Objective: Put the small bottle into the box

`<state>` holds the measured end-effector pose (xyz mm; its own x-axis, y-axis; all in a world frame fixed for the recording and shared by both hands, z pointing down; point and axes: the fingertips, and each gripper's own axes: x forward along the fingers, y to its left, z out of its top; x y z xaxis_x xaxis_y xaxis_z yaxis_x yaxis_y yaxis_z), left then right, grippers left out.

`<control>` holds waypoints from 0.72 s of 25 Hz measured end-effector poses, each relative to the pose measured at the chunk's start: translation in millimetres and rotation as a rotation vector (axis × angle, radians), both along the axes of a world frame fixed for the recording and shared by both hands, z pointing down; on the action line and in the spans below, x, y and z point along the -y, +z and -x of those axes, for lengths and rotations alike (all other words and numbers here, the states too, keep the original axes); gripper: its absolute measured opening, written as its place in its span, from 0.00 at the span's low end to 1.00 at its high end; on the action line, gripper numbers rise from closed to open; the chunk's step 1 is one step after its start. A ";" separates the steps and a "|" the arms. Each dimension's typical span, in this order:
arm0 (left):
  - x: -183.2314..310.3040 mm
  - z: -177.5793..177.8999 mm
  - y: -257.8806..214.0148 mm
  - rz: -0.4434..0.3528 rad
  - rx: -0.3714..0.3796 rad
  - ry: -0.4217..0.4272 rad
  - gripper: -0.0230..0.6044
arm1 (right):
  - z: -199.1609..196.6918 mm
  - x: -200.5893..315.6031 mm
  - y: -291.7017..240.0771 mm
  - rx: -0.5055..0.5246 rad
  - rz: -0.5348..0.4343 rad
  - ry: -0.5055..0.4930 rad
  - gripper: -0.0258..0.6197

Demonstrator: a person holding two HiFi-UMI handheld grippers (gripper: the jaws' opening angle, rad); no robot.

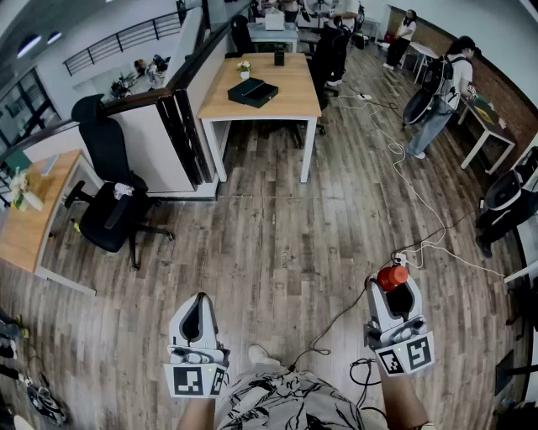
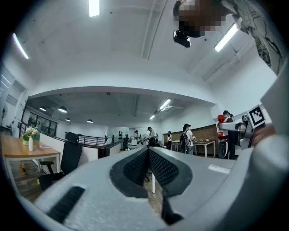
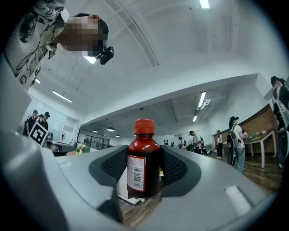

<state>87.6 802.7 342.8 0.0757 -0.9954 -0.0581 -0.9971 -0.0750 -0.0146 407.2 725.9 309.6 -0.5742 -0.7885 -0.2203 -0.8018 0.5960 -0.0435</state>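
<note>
While we stand well apart from the light wooden tabletop [image 1: 286,80] bearing the dark flat box [image 1: 252,91], our right tool [image 1: 393,287] clamps the small red-capped dark-red bottle [image 3: 143,160] upright for carrying; our left tool [image 1: 200,306] is closed and empty.

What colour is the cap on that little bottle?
The cap is red, on a dark reddish-brown bottle. The right gripper view shows it best.

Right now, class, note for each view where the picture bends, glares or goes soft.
Head view: fisheye bows the wooden floor, corners dark. Left gripper view: ceiling light glares, near jaws soft. Right gripper view: small bottle sharp, corners black.
</note>
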 end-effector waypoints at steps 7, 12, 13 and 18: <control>12.7 7.2 2.9 -0.003 -0.007 0.017 0.03 | 12.9 7.8 3.5 -0.017 0.008 0.002 0.39; 19.1 26.5 1.9 -0.012 -0.019 0.040 0.03 | 26.5 9.1 -6.0 0.042 0.008 0.021 0.39; 19.9 30.9 2.4 -0.014 -0.020 0.047 0.03 | 29.2 8.3 -7.5 0.055 0.003 0.028 0.39; 24.9 53.0 6.7 -0.017 -0.020 0.084 0.03 | 45.7 2.9 -3.3 0.049 -0.003 0.088 0.39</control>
<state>34.6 777.8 349.4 0.1581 -0.9844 -0.0772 -0.9873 -0.1588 0.0037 361.5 723.1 306.3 -0.4909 -0.8348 -0.2491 -0.8481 0.5233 -0.0824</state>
